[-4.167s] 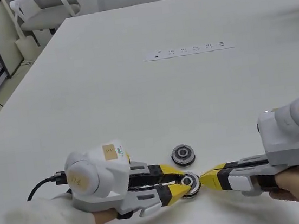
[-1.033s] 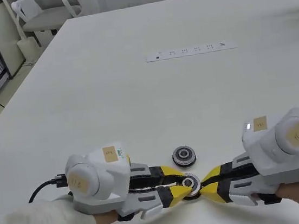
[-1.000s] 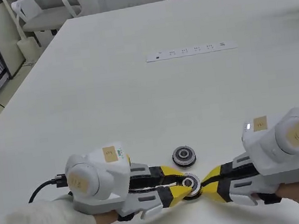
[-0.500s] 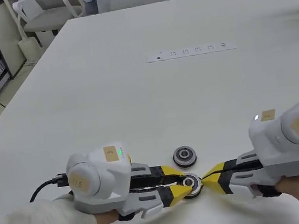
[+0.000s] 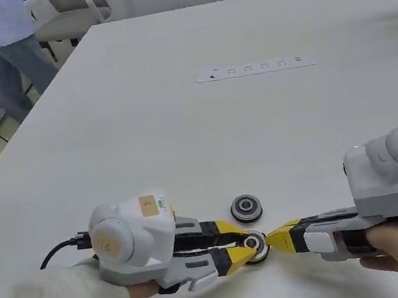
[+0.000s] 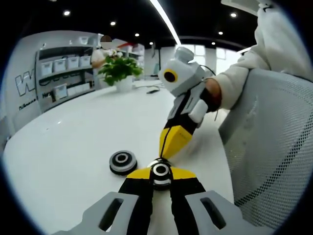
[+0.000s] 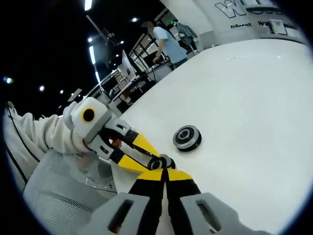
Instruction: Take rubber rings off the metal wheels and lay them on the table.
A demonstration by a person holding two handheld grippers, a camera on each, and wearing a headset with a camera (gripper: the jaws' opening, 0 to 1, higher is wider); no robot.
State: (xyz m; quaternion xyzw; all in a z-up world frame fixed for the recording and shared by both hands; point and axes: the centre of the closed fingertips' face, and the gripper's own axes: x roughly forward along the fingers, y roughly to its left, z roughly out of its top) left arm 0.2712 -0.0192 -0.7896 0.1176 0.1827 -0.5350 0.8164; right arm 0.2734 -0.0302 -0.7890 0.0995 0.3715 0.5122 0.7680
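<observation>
Currently mid-strip at lower centre of the head view: left gripper [image 5: 247, 245] clamps the wheel [image 5: 253, 242], right gripper [image 5: 271, 241] has jaws pressed together at its rubber ring [image 6: 160, 162], both low and level over the desk [image 5: 181, 122], so next probably a firm ring pinch and outward peel.

At the bottom middle of the head view a wheel [image 5: 253, 243] sits between the left gripper [image 5: 244, 246] on its left and the right gripper [image 5: 273, 240] on its right, with a second wheel [image 5: 245, 207] on the table [image 5: 183, 136] just above it and a power strip [image 5: 255, 68] far up near the top.
</observation>
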